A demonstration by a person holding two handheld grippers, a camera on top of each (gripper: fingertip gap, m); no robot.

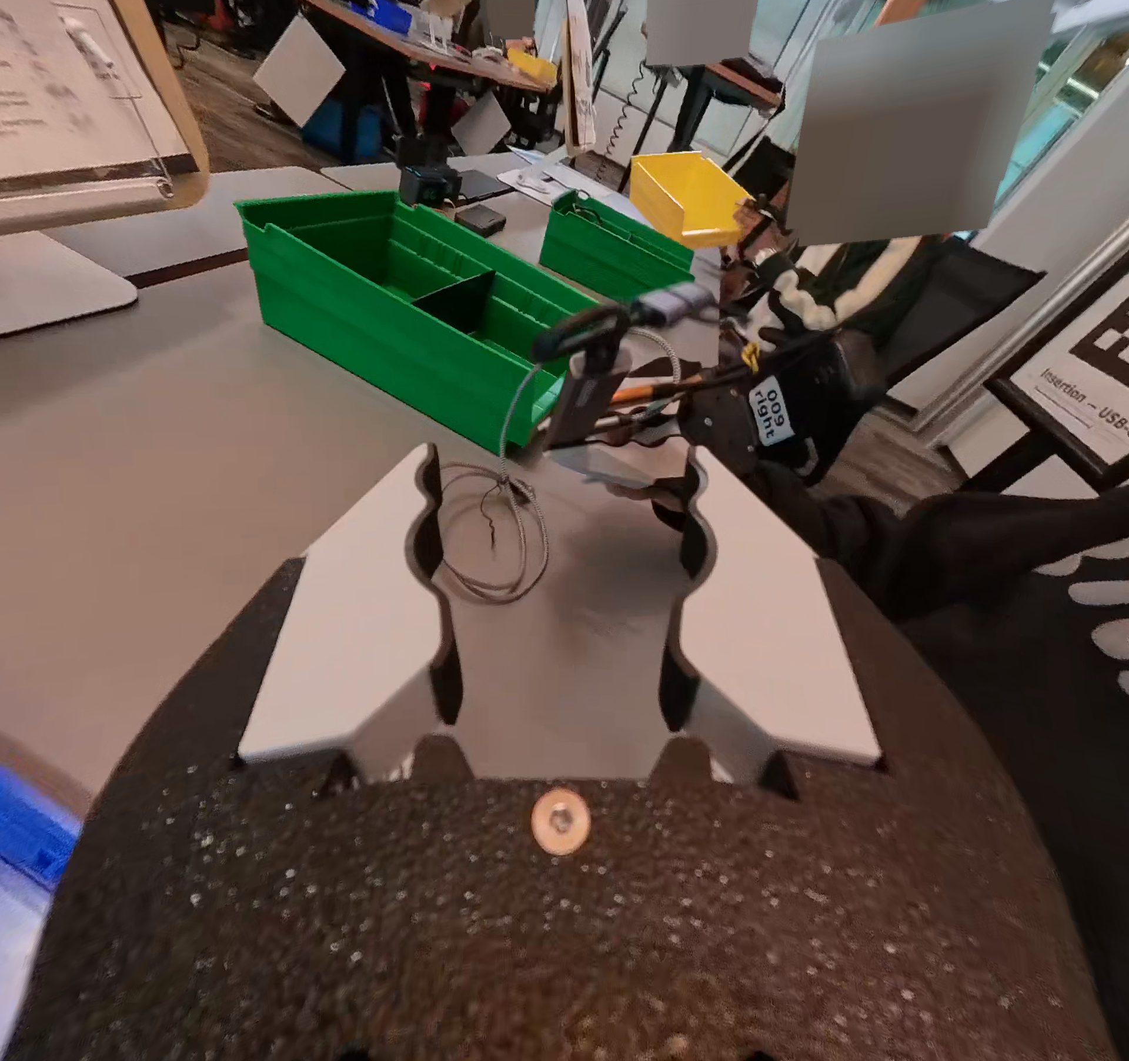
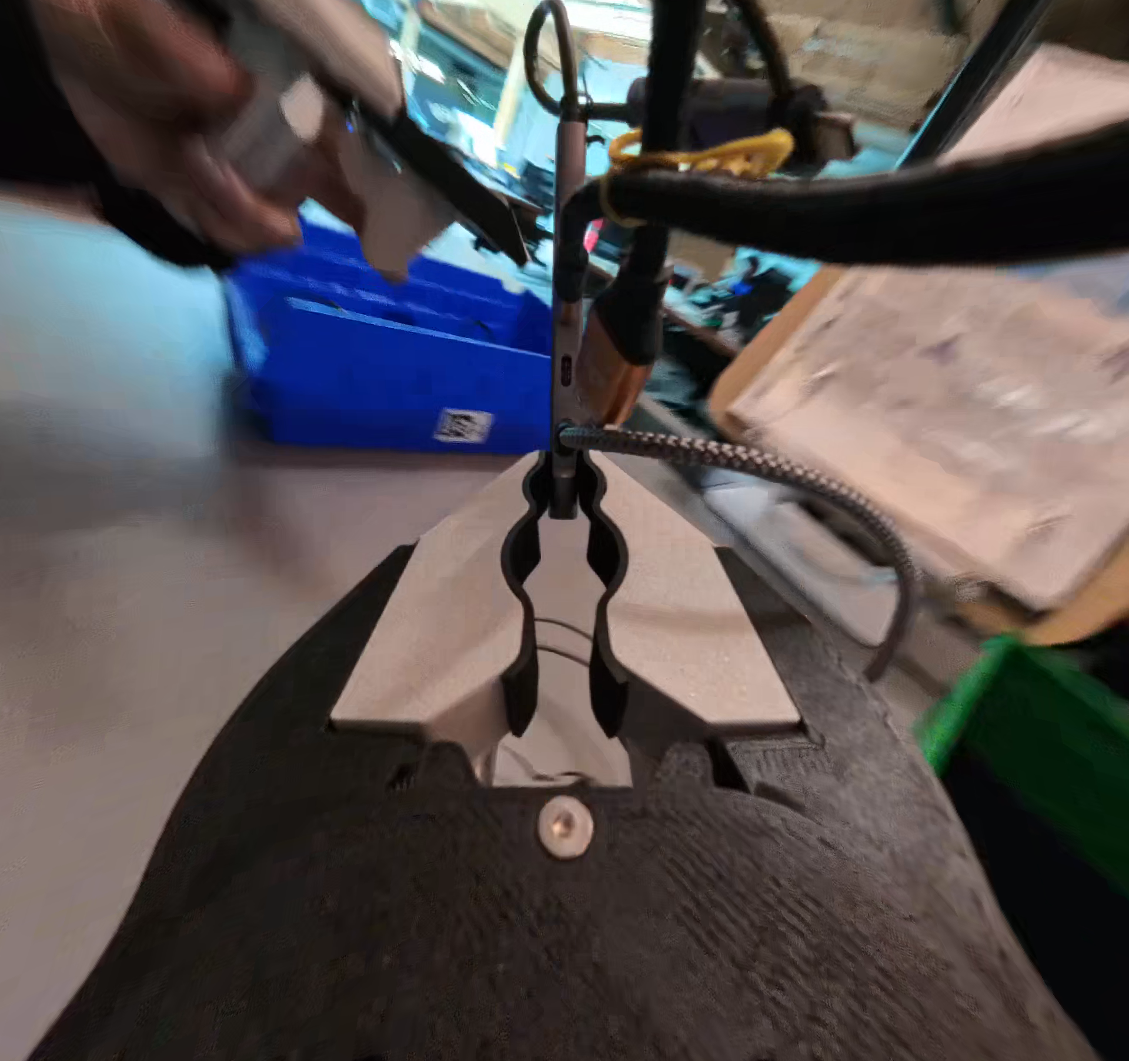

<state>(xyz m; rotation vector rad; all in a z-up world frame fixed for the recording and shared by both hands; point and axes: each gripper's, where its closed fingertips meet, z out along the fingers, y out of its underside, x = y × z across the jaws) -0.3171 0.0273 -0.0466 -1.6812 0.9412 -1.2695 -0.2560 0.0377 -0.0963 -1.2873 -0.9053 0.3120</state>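
Right gripper (image 2: pixel 565 485): closed at the tips on the end of a slim grey hub (image 2: pixel 567 323), which stands edge-on and upright ahead of it, lifted off the bench (image 2: pixel 110 573).
Braided cable (image 2: pixel 794 488): plugged into the hub just above the fingertips; it arcs right and down, and its far end is cut off behind the gripper body.
Left gripper (image 1: pixel 559 494): wide open and empty, hovering over the bench (image 1: pixel 153 451).
Nearest to left gripper: a loose coil of the braided cable (image 1: pixel 519 543) lying on the bench between and just beyond its fingers.
Other gripper in left view: right gripper (image 1: pixel 595 396) holds the hub (image 1: pixel 586 390) raised, just in front of the large green bin (image 1: pixel 391 304).
Surroundings: second green bin (image 1: pixel 611 243), yellow bin (image 1: pixel 684 194), blue bin (image 2: pixel 391 372) beside the hub.
Hard to make out: left side of right view is motion-blurred; a hand (image 2: pixel 183 133) there is smeared. Whether the cable's free plug lies in the coil, I cannot tell.
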